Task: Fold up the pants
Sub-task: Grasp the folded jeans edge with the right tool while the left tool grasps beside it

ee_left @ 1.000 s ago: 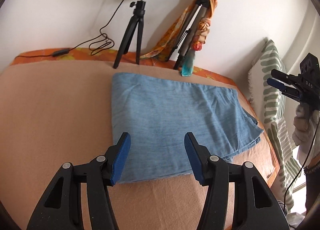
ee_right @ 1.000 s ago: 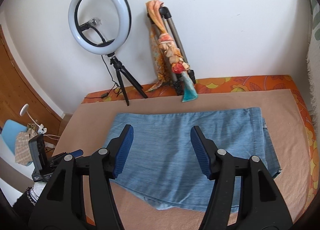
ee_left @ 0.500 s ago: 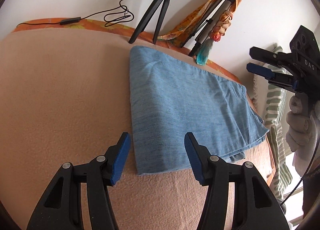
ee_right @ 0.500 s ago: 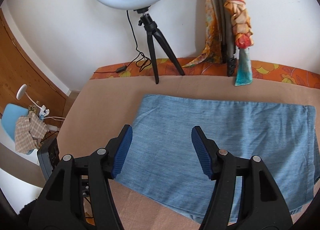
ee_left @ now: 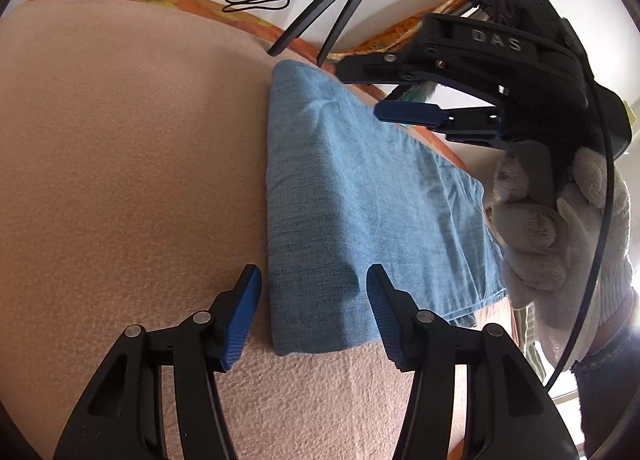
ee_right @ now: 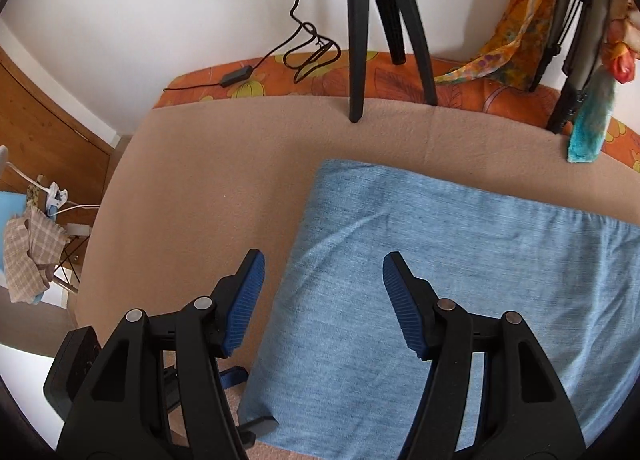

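Pants [ee_left: 360, 196] lengthwise along back wall

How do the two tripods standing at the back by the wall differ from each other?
The black tripod stands with legs spread, its front foot on the beige cover; the grey tripod is folded and leans against the wall. The black tripod is bare, while the grey tripod has colourful scarves draped on it. Both stand at the bed's far edge.

The pants [ee_left: 360, 188] were soft, matt blue denim-like cloth. The tabletop [ee_left: 120, 164] wore a nubbly beige fabric cover. The left gripper [ee_left: 312, 310] was matt black plastic with ribbed blue pads.
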A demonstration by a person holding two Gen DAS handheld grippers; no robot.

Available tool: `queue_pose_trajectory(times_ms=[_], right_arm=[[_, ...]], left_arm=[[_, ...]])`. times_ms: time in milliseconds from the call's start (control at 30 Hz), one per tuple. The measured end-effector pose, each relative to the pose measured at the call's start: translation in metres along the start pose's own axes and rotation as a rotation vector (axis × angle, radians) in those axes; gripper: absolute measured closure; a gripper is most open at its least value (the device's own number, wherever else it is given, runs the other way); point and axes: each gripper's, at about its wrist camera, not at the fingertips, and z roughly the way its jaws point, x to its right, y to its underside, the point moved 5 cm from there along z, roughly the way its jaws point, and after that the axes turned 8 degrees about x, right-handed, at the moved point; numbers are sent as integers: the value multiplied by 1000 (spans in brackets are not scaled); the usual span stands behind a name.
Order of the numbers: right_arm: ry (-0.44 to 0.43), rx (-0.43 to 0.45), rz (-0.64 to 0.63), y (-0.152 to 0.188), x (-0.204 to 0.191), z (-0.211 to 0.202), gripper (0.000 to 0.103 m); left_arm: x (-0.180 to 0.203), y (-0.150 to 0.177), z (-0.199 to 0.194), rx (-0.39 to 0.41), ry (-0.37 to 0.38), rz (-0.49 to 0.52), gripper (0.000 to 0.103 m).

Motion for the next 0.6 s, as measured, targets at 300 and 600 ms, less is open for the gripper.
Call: queue_pose_trajectory(times_ms=[300, 600], right_arm=[[84, -105, -18, -7, -15, 50, 38], [200, -238, -135, -5, -29, 83, 39]], left_arm=[[3, -3, -4, 26, 71, -31, 76], [29, -9, -13, 69, 104, 53, 77]])
